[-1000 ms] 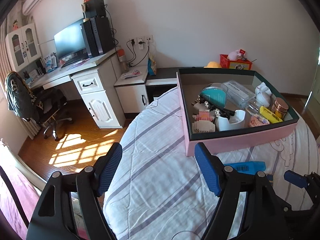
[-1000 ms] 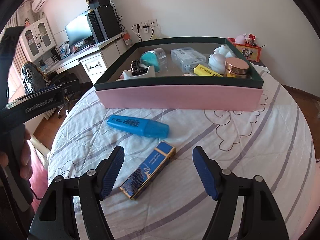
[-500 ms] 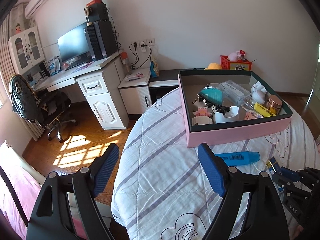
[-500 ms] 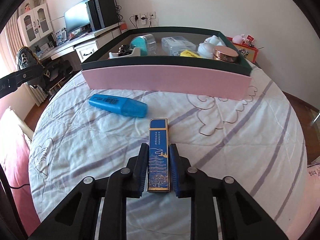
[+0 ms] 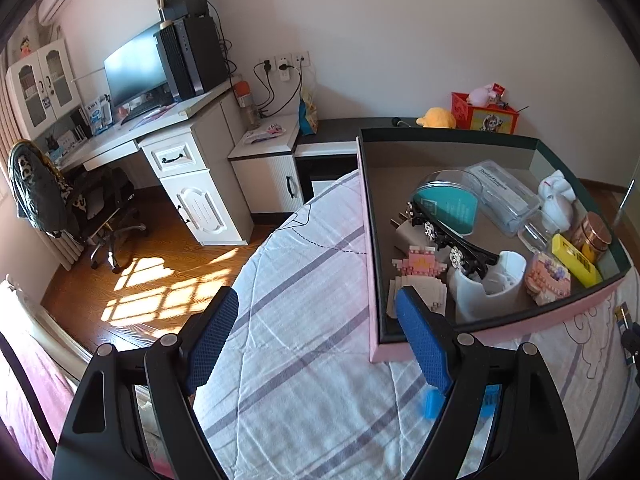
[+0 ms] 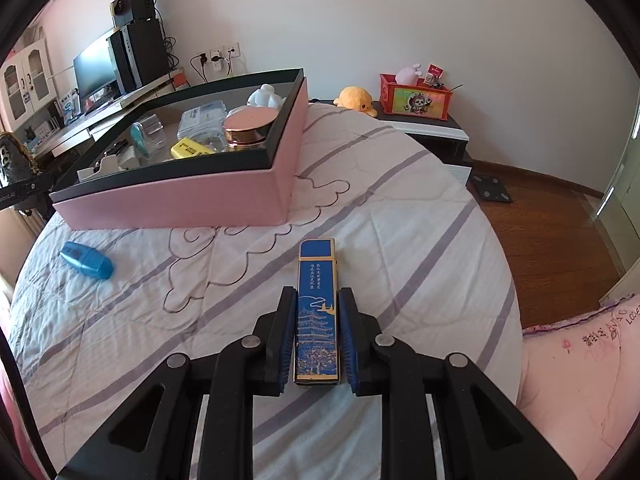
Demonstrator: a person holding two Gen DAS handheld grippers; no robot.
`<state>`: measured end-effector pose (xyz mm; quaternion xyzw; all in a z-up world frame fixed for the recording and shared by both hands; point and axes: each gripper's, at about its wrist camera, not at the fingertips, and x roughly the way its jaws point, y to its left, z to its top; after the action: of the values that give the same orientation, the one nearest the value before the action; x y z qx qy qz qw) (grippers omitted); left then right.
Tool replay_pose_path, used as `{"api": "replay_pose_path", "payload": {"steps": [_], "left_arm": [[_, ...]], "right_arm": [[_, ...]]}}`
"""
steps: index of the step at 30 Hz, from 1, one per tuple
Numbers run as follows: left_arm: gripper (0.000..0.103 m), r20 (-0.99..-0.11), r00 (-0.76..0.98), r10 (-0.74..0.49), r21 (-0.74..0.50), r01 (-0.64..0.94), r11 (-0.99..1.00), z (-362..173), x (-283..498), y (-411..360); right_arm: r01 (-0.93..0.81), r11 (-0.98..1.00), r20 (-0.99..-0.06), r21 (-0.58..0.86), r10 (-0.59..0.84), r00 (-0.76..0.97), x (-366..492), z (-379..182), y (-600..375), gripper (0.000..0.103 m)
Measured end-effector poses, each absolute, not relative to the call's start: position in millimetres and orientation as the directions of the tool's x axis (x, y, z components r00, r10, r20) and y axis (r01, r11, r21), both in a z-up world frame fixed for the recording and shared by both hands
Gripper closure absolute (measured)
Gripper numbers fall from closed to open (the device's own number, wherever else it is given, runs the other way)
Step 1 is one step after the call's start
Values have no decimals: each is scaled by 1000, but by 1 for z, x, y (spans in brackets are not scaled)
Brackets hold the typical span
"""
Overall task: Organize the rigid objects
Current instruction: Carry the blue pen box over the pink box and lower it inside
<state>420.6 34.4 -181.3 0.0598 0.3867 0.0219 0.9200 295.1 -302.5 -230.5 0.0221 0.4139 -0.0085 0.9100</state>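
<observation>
1. Right wrist view: a striped bedspread (image 6: 400, 216) fills the frame, with a pink box (image 6: 180, 200) at upper left and a desk (image 6: 80, 120) behind it.
2. Lower centre, the right gripper (image 6: 318, 336) tilts downward, its jaws clamped on a blue patterned case (image 6: 317, 312).
3. A blue highlighter (image 6: 86, 260) lies at left on the bedspread.
4. Left wrist view: the left gripper (image 5: 316, 344) hangs with jaws wide and nothing between them, beside the box's near corner.

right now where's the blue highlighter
In the right wrist view the blue highlighter lies on the bedspread at far left, just in front of the pink box, untouched.
</observation>
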Motion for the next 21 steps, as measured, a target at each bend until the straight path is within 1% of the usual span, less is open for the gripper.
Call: {"api": "replay_pose_path", "payload": {"steps": [3,6,8,9,11,12,13,14,17,21], "left_arm": [[23,-728,681,73,115,16,993,-189,441,30],[29,-747,661,69,118,30,993,-201,456,24],[44,-764,642,68,118,35,992,-208,464,22],[49,-769,636,58,109,41,993,-211,465,22],[70,-785,620,8,62,65,996,-214,469,23],[75,-790,613,-19,39,80,996,-215,470,23],[86,-791,610,-42,21,97,995,-216,470,22],[92,-790,612,-51,18,107,994,-216,469,19],[98,-788,613,-58,18,118,993,-215,468,17],[98,-787,614,-57,19,117,993,-215,468,15]], "right_arm": [[24,999,-754,31,7,656,313,-230,-307,82],[13,999,-756,31,15,654,328,-230,-311,82],[7,1000,-758,23,12,652,336,-230,-312,82],[4,1000,-758,21,13,653,339,-229,-312,82],[-2,1000,-757,19,15,653,343,-229,-314,82],[-3,1000,-755,20,16,655,346,-229,-315,82],[-3,1000,-754,21,18,656,347,-230,-315,82],[-4,1000,-755,20,18,656,349,-230,-315,82],[-4,1000,-751,21,18,660,351,-228,-315,82],[3,1000,-741,24,15,671,353,-223,-316,82]]}}
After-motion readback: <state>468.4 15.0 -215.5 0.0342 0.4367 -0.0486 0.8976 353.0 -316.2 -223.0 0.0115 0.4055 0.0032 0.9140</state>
